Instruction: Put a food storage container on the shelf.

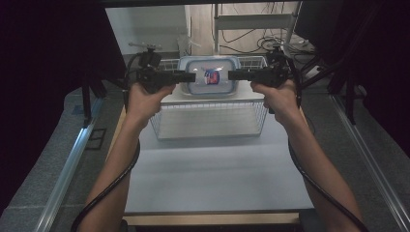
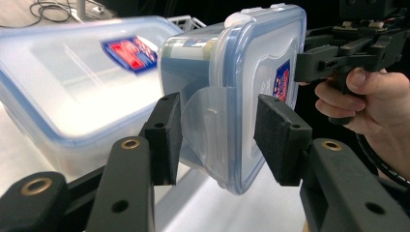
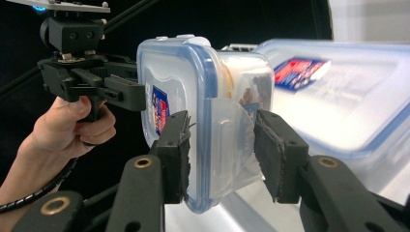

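Observation:
A small clear food container [image 1: 211,76] with a blue-rimmed lid and a red-blue label hangs in the air, turned on its side. My left gripper [image 1: 191,76] grips one end of it. In the left gripper view its pads [image 2: 164,140] clamp the container [image 2: 256,63] across the latch flap, with my left gripper [image 2: 220,130] shut on it. My right gripper [image 1: 233,75] grips the opposite end. The right gripper view shows the same clamp across lid and body [image 3: 174,72], with my right gripper [image 3: 220,145] shut too.
A larger lidded container [image 2: 72,82] of the same kind lies just behind the held one, also seen as the larger container [image 3: 338,96]. Below stands a white wire basket [image 1: 208,121] on the pale table [image 1: 217,174]. Dark curtains flank both sides; cables lie on the floor beyond.

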Available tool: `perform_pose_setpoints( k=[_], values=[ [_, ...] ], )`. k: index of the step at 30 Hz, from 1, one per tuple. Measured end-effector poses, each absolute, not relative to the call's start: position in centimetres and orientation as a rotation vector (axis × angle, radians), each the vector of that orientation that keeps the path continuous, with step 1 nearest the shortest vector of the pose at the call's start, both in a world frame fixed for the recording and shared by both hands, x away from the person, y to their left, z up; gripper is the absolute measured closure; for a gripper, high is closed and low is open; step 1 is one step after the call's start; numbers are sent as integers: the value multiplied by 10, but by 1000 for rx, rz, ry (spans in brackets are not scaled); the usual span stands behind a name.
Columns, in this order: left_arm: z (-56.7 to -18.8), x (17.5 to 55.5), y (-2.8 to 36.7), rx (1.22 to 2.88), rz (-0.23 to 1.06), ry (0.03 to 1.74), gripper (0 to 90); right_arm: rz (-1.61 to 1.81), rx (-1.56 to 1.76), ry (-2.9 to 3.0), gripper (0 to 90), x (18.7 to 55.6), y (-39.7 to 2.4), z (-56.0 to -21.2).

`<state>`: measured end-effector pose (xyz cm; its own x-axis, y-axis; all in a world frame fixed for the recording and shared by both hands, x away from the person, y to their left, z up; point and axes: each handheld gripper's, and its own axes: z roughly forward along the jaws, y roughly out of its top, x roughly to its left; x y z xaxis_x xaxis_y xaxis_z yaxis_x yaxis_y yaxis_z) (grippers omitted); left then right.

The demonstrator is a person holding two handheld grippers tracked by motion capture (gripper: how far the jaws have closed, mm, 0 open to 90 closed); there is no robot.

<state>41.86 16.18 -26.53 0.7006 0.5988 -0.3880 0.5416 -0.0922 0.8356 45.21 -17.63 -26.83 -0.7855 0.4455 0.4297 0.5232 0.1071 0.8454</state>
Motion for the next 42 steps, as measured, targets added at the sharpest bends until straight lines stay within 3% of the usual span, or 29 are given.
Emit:
perform_pose_setpoints(
  k=[9,21,42],
  values=[
    [-252,446,165,1727,60,946,534,-1815,-1030,-2238,570,480,-173,-259],
    [-263,472,166,1692,13,1016,526,-1761,-1089,-2206,568,507,-169,-268],
    [-264,481,164,1698,46,1054,479,-1758,-1144,-2237,507,518,-163,-268]
  ],
)
